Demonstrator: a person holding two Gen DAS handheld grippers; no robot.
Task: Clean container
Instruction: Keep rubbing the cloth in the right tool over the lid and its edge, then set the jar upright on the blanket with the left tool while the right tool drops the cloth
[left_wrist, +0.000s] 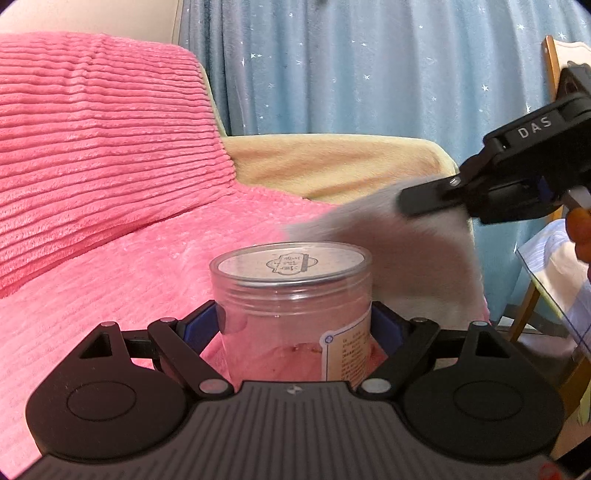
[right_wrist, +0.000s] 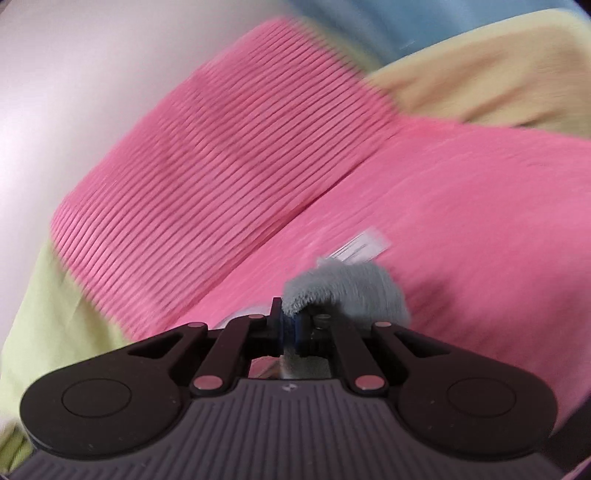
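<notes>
The left gripper (left_wrist: 295, 325) clamps the lidded clear plastic jar (left_wrist: 291, 306) upright above the pink blanket (left_wrist: 110, 184); the right gripper (right_wrist: 288, 328) pinches a grey cloth (right_wrist: 347, 291) just beside it — wiping looks underway, and the cloth must press onto the jar's lid or wall.

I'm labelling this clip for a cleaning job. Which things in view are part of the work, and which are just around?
Part of the job:
- clear jar, held in the left gripper
- grey cloth, pinched in the right gripper

Just around:
- pink blanket
- beige couch
- blue star curtain
- wooden chair
</notes>
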